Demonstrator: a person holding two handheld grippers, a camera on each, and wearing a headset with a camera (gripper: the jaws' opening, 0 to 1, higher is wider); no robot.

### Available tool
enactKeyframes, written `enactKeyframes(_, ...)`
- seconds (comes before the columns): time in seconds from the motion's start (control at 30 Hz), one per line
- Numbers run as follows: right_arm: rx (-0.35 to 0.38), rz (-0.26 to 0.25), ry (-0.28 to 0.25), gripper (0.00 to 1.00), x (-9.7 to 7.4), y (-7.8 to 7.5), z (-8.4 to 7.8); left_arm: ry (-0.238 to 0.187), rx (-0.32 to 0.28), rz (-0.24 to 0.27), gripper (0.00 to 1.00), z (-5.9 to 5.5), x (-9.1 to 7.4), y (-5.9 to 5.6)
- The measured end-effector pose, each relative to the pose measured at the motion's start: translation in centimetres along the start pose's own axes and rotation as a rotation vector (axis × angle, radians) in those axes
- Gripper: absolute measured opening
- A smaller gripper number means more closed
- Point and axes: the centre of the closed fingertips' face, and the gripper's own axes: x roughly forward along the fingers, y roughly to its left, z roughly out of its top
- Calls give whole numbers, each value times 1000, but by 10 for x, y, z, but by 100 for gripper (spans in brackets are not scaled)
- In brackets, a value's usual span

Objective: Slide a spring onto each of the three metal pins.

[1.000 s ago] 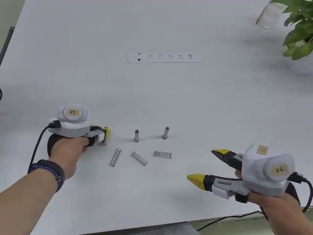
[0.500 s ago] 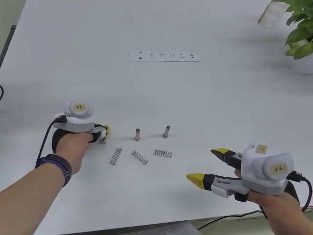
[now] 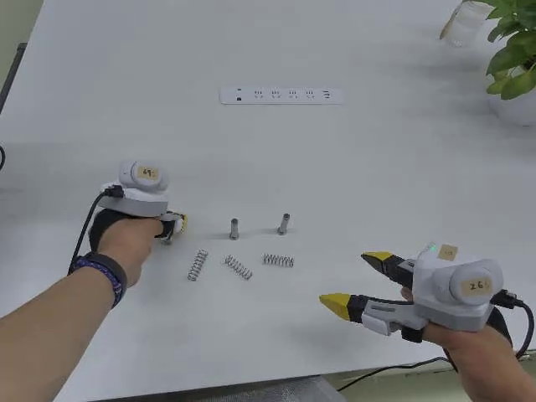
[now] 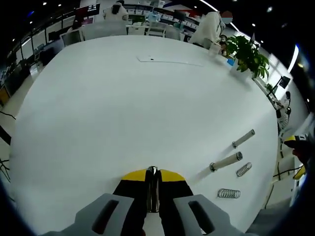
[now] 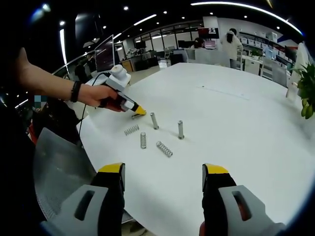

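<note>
Left gripper view, grey metal pin (image 4: 152,192) clamped in yellow-tipped left claw (image 4: 152,174), right claw (image 5: 164,169) spread wide over white bench (image 5: 246,123).

A white desk (image 3: 360,176) carried a white power strip (image 3: 274,95) near its far side. The strip lay flat, well apart from a leafy green plant (image 3: 512,50) in a white pot (image 3: 512,110) at the far right corner, with a clear container (image 3: 459,25) just beside it

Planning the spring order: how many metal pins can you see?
3. Two stand upright on the table, a left pin and a right pin, apart from each other. The third pin is clamped in the left gripper's jaws. None seems hidden.
</note>
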Motion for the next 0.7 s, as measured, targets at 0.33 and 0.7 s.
enactKeyframes(0.33,3,0,-3,62,0,0,0,-4,5,7,0,0,-3,0)
enactKeyframes(0.7,2,2,-9,61,1,0,1,-27,11,16,0,1,-12,-1)
